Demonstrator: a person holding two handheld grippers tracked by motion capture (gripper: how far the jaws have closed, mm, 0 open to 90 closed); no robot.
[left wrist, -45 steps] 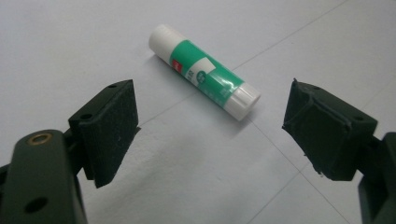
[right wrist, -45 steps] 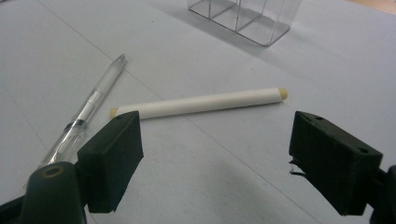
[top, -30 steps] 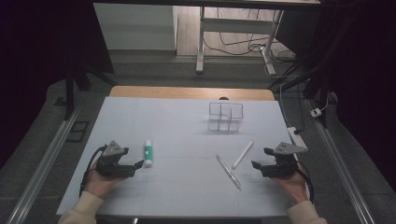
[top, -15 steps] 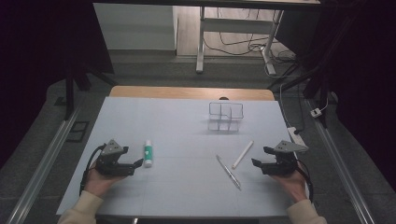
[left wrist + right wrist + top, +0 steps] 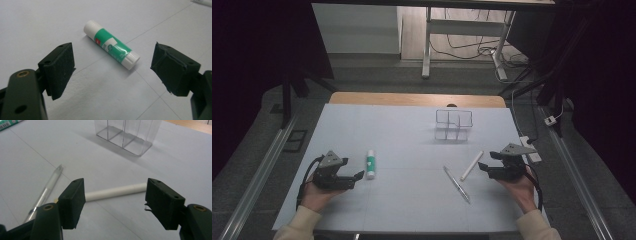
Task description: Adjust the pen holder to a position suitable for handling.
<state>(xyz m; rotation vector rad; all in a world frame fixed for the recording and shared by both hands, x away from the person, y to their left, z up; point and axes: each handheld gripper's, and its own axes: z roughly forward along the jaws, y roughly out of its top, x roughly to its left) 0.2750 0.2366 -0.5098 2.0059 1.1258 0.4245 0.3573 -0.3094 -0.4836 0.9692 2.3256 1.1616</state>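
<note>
We line up our right gripper (image 5: 115,202) on the white stick (image 5: 116,191) lying on the bench (image 5: 402,125); its jaws, just narrowing, stand spread, left gripper (image 5: 110,75) spread by the glue stick (image 5: 111,48); next, advance and pinch

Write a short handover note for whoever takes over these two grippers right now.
Left gripper: open, empty, facing the glue stick lying just ahead on the mat.
Right gripper: open, jaws have just been closing a little, nothing gripped; the white stick lies flat just beyond its jaws.
Clear pen lies beside the white stick.
Clear organizer stands empty farther back.
Done: nothing picked up.
Left: likely grasp each item, probably for the organizer.
</note>
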